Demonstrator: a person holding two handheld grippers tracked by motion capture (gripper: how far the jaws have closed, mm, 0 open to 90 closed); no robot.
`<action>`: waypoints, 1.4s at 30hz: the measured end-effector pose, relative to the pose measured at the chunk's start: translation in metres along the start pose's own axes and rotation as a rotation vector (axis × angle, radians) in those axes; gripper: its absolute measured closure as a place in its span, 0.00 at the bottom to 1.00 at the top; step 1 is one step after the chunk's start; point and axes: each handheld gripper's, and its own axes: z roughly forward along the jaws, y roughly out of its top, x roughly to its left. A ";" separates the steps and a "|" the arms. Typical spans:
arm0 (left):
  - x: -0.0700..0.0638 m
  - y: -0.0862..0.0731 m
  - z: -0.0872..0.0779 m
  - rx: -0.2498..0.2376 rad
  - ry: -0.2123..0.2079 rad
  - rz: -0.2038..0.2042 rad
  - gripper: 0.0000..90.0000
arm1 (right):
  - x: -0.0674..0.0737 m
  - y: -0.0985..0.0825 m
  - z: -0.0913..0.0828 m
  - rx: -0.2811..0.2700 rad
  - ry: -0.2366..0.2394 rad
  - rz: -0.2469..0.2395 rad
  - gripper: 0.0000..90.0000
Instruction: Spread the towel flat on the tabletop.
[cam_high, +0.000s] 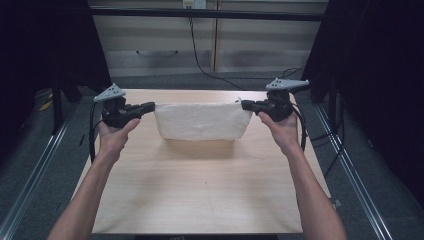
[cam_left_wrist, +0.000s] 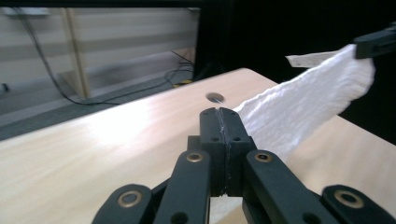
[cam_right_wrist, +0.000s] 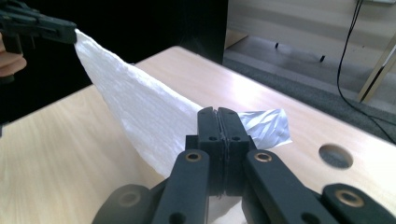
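Note:
A white towel (cam_high: 202, 121) hangs stretched between my two grippers above the far half of the wooden table (cam_high: 200, 190). My left gripper (cam_high: 150, 106) is shut on the towel's top left corner and my right gripper (cam_high: 245, 105) is shut on its top right corner. In the left gripper view the jaws (cam_left_wrist: 219, 114) are pressed together on the cloth (cam_left_wrist: 303, 102), which runs off to the other gripper (cam_left_wrist: 376, 42) at top right. In the right gripper view the shut jaws (cam_right_wrist: 217, 114) pinch the towel (cam_right_wrist: 135, 112), with a small label (cam_right_wrist: 264, 126) sticking out past them.
The table has round holes near its far corners (cam_left_wrist: 215, 97) (cam_right_wrist: 335, 155). Beyond the far edge stand cabinets (cam_high: 210, 40) with a black cable (cam_high: 200, 60) trailing down. Dark curtains flank both sides, and metal rails (cam_high: 35, 165) run along the floor.

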 end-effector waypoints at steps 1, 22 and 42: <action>-0.003 -0.004 -0.002 -0.003 -0.013 0.000 1.00 | 0.003 -0.009 -0.003 0.001 0.009 0.004 0.99; -0.045 -0.109 -0.026 0.134 -0.134 -0.035 1.00 | 0.053 -0.121 -0.023 0.125 0.090 0.009 0.99; -0.071 -0.167 -0.037 0.300 -0.181 -0.009 0.99 | 0.087 -0.190 -0.035 0.220 0.153 0.054 0.95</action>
